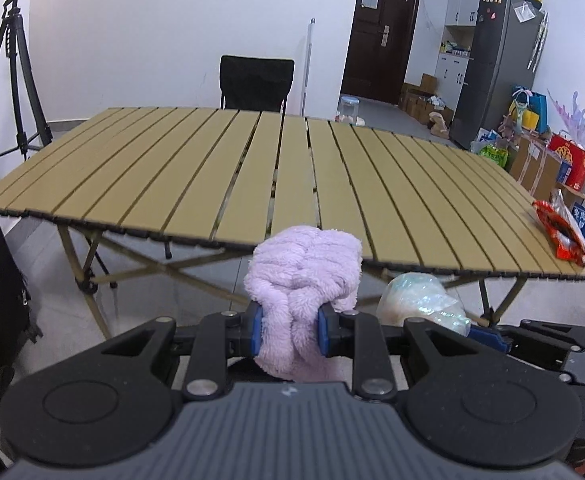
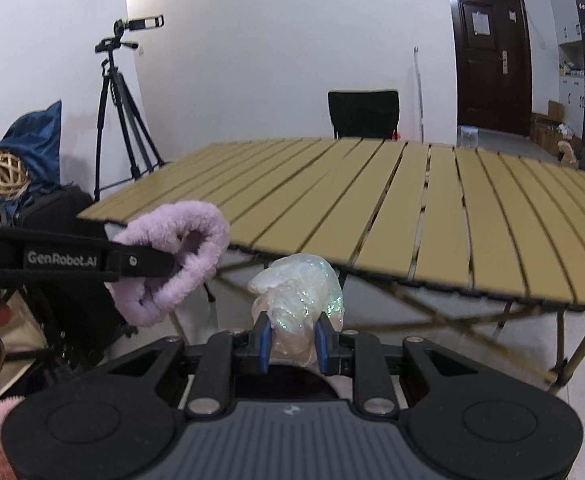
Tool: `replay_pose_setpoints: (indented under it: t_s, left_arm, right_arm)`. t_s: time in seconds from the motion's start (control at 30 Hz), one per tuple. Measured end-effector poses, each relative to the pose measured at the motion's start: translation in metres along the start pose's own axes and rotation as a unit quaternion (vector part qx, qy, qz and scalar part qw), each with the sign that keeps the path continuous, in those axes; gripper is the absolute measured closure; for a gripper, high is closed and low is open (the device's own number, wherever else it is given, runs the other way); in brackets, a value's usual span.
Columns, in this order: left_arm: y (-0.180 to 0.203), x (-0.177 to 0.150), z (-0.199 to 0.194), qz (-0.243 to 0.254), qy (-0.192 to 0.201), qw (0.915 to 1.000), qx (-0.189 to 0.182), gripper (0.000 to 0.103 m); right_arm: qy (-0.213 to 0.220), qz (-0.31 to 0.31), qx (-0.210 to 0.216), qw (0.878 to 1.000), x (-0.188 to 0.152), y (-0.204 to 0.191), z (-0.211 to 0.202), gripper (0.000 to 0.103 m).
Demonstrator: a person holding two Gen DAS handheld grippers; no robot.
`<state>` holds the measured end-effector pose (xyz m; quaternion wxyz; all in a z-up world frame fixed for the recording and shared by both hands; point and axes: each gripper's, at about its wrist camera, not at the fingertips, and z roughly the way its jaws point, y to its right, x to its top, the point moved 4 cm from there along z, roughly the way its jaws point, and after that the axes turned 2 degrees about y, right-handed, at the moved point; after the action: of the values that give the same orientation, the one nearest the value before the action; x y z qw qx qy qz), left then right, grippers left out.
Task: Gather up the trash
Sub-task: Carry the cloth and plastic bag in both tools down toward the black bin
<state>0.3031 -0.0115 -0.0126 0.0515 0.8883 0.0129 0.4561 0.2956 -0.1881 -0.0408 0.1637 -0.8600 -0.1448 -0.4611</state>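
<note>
Soft purple cloth (image 1: 304, 280) bunched in my left fingers (image 1: 290, 334), light and squashy; crinkly plastic bag (image 2: 298, 292) pinched in my right fingers (image 2: 294, 344). Red wrapper (image 1: 560, 232) lay on the bench (image 1: 212, 168) corner.

A folding table (image 1: 252, 168) with a top of tan slats separated by dark gaps stands on crossed legs over a pale tiled floor (image 1: 52, 320). A red snack wrapper (image 1: 560, 230) lies at its near right corner.
</note>
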Motion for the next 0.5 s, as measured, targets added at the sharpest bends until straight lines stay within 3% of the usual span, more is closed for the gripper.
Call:
replay_pose_setpoints:
  t_s: [0.5]
  left_arm:
    - [-0.019,-0.085,-0.004,0.003,-0.058,0.9982,0.012,0.077]
  right_arm:
    - [-0.071,0.017,0.001,0.997,-0.085,-0.016,0.007,0.082]
